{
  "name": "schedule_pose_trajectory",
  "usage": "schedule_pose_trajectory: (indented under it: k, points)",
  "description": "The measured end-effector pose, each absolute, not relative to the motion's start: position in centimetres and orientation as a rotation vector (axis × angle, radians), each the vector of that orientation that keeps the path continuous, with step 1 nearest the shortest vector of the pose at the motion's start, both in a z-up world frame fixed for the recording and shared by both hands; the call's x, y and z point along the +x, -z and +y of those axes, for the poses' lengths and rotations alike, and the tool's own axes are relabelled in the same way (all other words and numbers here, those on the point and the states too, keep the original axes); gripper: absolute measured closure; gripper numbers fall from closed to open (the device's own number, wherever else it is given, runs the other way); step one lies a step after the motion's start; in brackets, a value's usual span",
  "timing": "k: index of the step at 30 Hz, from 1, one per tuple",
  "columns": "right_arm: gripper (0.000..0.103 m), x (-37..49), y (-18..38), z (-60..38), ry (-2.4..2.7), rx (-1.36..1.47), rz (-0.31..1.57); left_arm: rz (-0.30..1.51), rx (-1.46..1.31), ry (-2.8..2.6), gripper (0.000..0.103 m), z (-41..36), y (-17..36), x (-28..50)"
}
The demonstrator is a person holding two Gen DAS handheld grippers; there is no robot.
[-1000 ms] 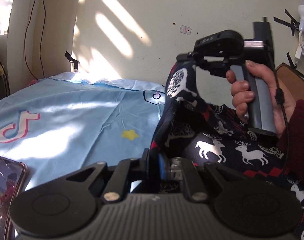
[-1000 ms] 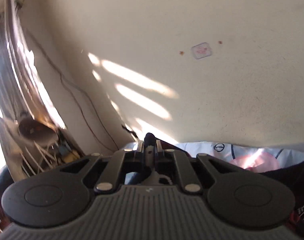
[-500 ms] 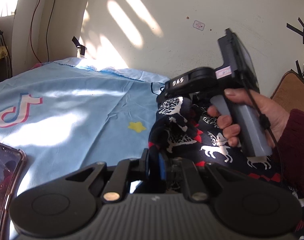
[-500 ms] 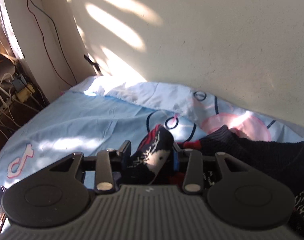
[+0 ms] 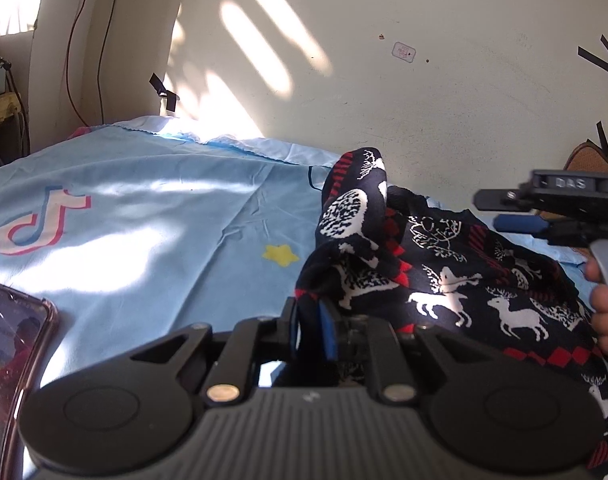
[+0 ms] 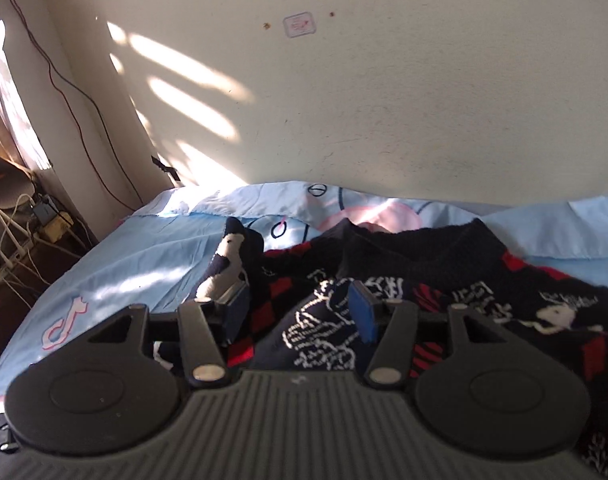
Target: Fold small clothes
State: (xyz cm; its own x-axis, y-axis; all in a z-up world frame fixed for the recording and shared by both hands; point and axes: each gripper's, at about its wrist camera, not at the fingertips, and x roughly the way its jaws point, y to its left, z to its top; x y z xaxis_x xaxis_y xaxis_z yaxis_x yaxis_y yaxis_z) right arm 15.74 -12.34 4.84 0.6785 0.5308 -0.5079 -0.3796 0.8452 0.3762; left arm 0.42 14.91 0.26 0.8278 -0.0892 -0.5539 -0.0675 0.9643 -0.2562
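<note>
One phone (image 5: 11, 364) in a clear case lies on the blue bedsheet (image 5: 143, 216) at far left; the sheet carries a TikTok logo (image 5: 35, 224) and one yellow star (image 5: 280, 256). One dark reindeer-pattern garment (image 5: 456, 280) is bunched on the sheet near the wall. Left gripper (image 5: 312, 332) is clamped on a fold of it. Right gripper (image 6: 299, 312) has jaws spread, fabric lying between the pads, not pinched. Its body reads "DAS". One small sticker (image 6: 299, 25) on the wall, text unreadable.
</note>
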Motion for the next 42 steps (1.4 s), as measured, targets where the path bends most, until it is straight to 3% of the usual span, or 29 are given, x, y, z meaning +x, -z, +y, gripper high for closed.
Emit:
schedule_pose_trajectory:
  k: [10, 42]
  points:
    - [0.045, 10.3, 2.5, -18.0, -0.527, 0.53, 0.679, 0.59, -0.234, -0.005, 0.089, 14.5, -0.3, 0.3]
    - [0.045, 10.2, 2.8, -19.7, -0.547, 0.657, 0.656, 0.596, -0.243, 0.006, 0.085, 14.6, -0.3, 0.5]
